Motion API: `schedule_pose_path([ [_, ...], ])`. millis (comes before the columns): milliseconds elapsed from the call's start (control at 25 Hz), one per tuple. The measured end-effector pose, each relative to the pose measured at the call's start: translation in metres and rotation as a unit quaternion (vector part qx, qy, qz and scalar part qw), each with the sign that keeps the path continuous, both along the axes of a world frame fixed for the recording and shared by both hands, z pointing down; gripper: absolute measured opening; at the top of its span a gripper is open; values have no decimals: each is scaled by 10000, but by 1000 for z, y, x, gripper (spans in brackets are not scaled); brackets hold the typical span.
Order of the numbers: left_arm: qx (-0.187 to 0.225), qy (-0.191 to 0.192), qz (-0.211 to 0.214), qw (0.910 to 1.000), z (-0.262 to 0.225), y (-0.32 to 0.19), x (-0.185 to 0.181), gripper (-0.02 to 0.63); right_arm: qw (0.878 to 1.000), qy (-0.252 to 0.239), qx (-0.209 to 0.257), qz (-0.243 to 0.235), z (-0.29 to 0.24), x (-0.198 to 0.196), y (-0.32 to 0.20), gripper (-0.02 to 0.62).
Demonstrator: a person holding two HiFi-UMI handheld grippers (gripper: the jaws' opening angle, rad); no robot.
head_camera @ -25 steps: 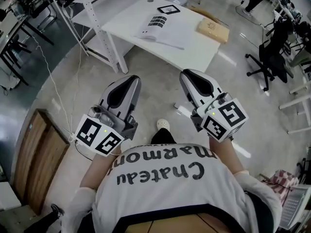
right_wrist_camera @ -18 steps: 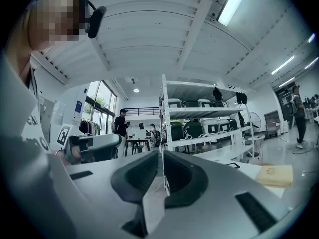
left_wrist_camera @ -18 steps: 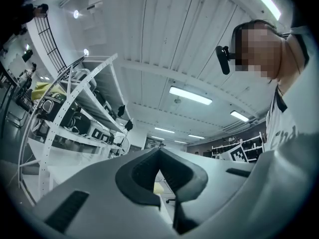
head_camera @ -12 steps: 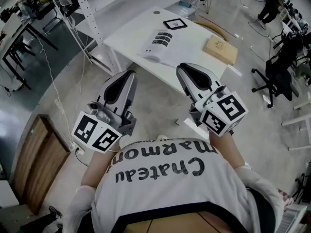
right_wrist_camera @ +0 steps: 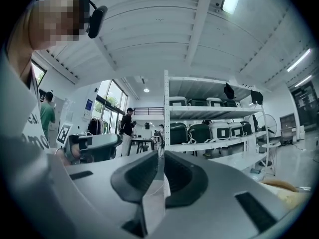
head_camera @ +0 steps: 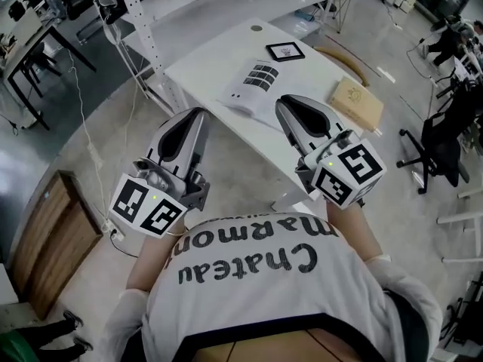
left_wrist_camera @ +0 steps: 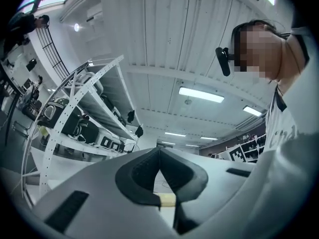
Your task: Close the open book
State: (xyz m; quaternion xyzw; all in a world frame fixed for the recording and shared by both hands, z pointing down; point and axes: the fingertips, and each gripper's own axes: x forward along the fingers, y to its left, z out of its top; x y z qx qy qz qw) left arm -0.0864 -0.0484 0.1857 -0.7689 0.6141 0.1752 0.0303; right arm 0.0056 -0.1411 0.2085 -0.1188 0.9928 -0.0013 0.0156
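The open book [head_camera: 253, 81] lies flat on the white table [head_camera: 204, 59], its pages white with a grid of dark squares. In the head view both grippers are held out in front of the person's chest, short of the table. My left gripper [head_camera: 198, 115] hangs over the floor beside the table's near left edge, jaws together and empty. My right gripper [head_camera: 285, 102] reaches over the table's near edge, just right of the book, also shut and empty. The left gripper view [left_wrist_camera: 159, 150] and right gripper view [right_wrist_camera: 163, 156] show shelves and ceiling; the book is hidden there.
A black-framed marker tile [head_camera: 285, 50] and a tan flat box [head_camera: 355, 96] also lie on the table. A white shelf upright [head_camera: 143, 29] stands at the table's left. A wooden cabinet [head_camera: 45, 232] is at lower left and an office chair [head_camera: 445, 149] at right.
The table and book have come nearer and lower in the head view. Both grippers moved forward toward the table, still closed; the right one now overlaps the table's edge.
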Motion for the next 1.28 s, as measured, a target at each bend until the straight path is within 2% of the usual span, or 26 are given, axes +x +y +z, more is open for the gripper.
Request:
schedule_pose_path([
  [440, -490, 436, -618, 9959, 43, -8, -48, 25, 9975, 469, -490, -216, 61, -34, -31, 54],
  [680, -887, 676, -878, 9899, 76, -2, -74, 25, 9899, 1118, -867, -74, 124, -53, -49, 54],
  [1040, -1285, 907, -687, 9852, 106, -30, -129, 25, 9653, 2098, -1526, 308, 217, -89, -78, 55],
  [1280, -1517, 995, -513, 9821, 120, -56, -170, 25, 9433, 2762, -1671, 778, 271, -106, -103, 64],
])
